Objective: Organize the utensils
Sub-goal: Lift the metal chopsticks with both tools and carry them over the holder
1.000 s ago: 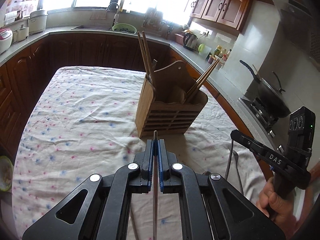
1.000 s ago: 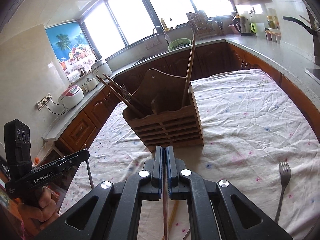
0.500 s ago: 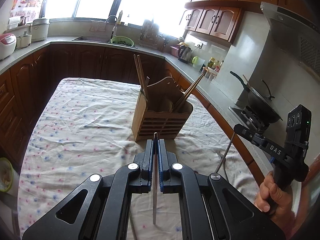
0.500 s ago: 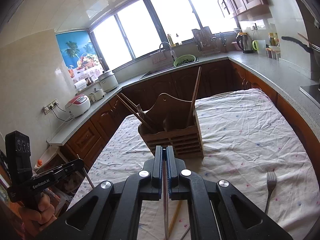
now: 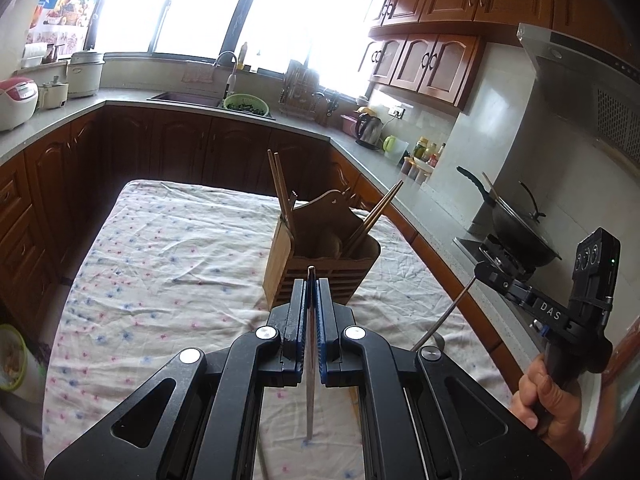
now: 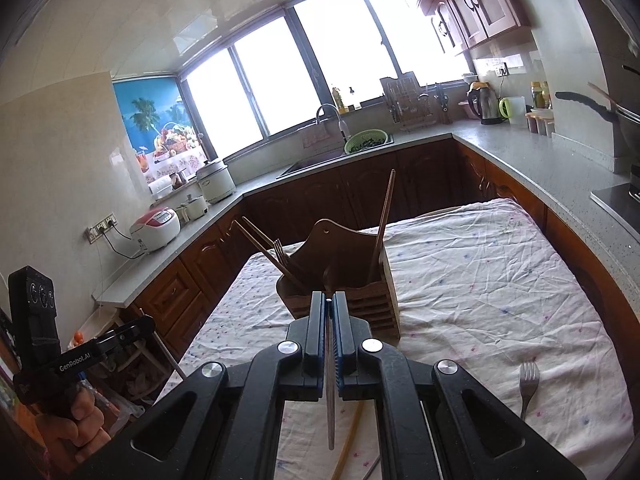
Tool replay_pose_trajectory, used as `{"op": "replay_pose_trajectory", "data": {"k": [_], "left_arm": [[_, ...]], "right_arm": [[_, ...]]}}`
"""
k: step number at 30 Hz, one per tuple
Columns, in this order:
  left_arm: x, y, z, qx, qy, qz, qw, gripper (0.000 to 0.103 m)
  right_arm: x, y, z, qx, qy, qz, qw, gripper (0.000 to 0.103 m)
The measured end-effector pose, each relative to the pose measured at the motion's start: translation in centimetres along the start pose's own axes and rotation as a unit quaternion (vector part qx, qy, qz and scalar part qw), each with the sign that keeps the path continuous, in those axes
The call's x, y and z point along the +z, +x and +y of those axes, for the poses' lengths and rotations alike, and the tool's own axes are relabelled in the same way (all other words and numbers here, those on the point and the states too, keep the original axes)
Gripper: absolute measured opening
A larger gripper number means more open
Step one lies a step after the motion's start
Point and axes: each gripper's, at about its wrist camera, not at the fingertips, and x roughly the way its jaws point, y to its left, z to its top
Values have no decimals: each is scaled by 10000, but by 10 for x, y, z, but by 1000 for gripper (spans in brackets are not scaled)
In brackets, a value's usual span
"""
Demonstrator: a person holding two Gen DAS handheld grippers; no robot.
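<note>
Blue-padded jaws of the left gripper (image 5: pixel 311 280) are clamped on a thin metal utensil handle (image 5: pixel 310 380), its tip poking just past the fingertips and the rest hanging back under the jaws (which utensil, can't tell). Right gripper (image 6: pixel 329 300) same deal: jaws pinched tight on another thin metal utensil (image 6: pixel 330 392), its head hidden. Each gripper also shows in the other's view, held by a hand (image 5: pixel 548 404) with a metal shaft sticking down from the jaws.

Ahead of both sits the wooden utensil holder (image 5: pixel 320 272) on a floral tablecloth (image 5: pixel 172 264), clear of both grippers. Holder has chopsticks (image 5: pixel 280 188) leaning in its left compartment and another pair (image 5: pixel 376 216) in the right; a fork (image 6: pixel 280 252) stands with the left pair. One loose fork (image 6: pixel 528 384) lies on the cloth to the right of the right gripper. Yellowish stick (image 6: pixel 348 440) lies on the cloth under the right gripper.
</note>
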Motion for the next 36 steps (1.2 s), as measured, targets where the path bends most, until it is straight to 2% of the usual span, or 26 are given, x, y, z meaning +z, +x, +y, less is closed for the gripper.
{"op": "replay_pose_trajectory", "data": {"k": [13,24,31,36], "left_arm": [[36,6,-11,-17,3,-430,9991,3],[97,17,-20,39,66,-1107,9938,3],[132,36,-18,239,-61,-1513,9882,3],[140,62,-5,368,-311,-1532,9870,3]], "right_arm": [[25,4,-5,-50,-46,-227,9997,4],[87,7,-6,-130,-131,-937,9954,4],[129,23,-12,-238,-97,-1275,9915,3],[137,41,-25,-337,16,-1315,9907,3]]}}
